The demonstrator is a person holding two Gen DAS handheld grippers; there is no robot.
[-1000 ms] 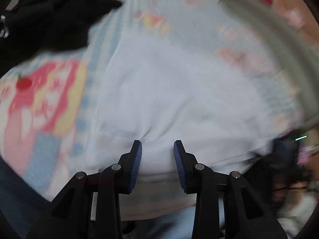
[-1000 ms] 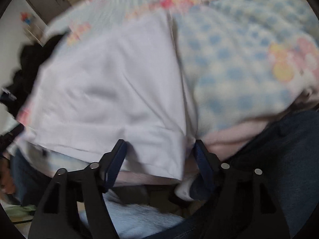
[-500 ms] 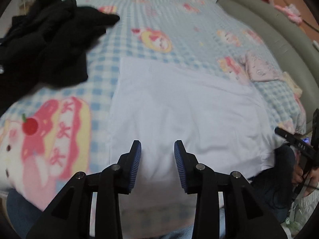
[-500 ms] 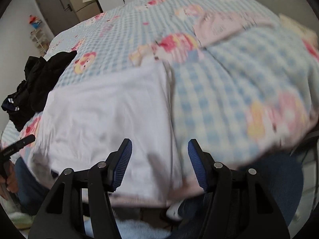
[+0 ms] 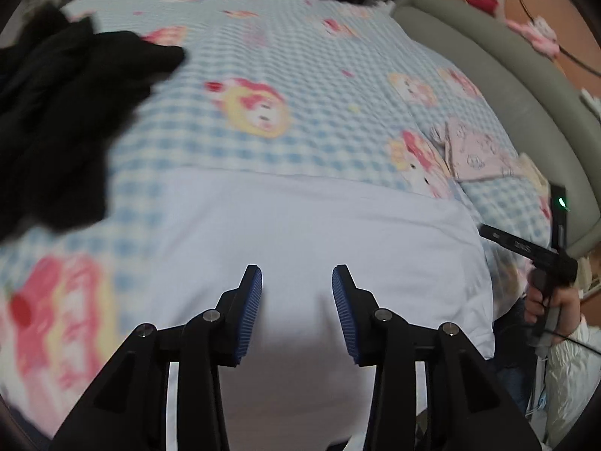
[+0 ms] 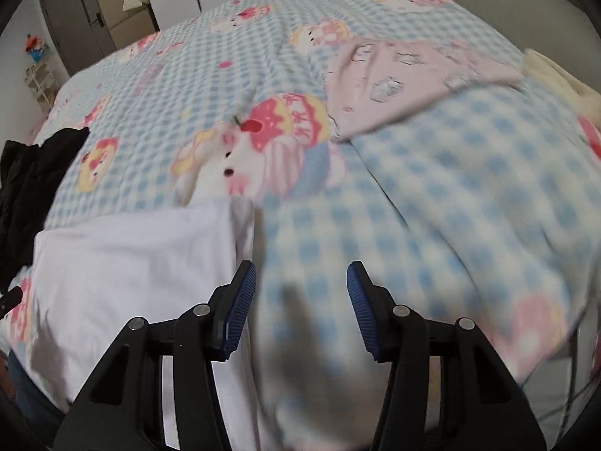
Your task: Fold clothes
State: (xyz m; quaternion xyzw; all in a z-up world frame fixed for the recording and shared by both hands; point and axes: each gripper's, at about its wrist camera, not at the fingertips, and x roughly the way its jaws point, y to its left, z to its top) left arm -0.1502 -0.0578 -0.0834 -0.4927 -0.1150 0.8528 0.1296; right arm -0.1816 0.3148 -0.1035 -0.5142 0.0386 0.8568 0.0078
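Note:
A white garment [image 5: 308, 248] lies flat in a rectangle on the blue checked bedspread [image 5: 308, 75]. My left gripper [image 5: 296, 289] hovers open above the garment's near middle, nothing between its blue pads. In the right wrist view the same white garment [image 6: 131, 263] fills the lower left. My right gripper [image 6: 300, 293] is open over the checked blanket [image 6: 432, 225], just right of the garment's right edge, holding nothing. A hand with the other gripper's handle [image 5: 541, 263] shows at the right of the left wrist view.
A heap of black clothes [image 5: 56, 124] lies at the bed's far left. A folded pink patterned garment [image 6: 405, 79] rests toward the right side. A grey padded bed frame [image 5: 507, 86] curves along the right. A door and cabinets [image 6: 86, 34] stand beyond the bed.
Both grippers have pulled back and risen from the garment's near edge. The right gripper has shifted right, off the white garment and over the checked blanket. The garment now lies flat.

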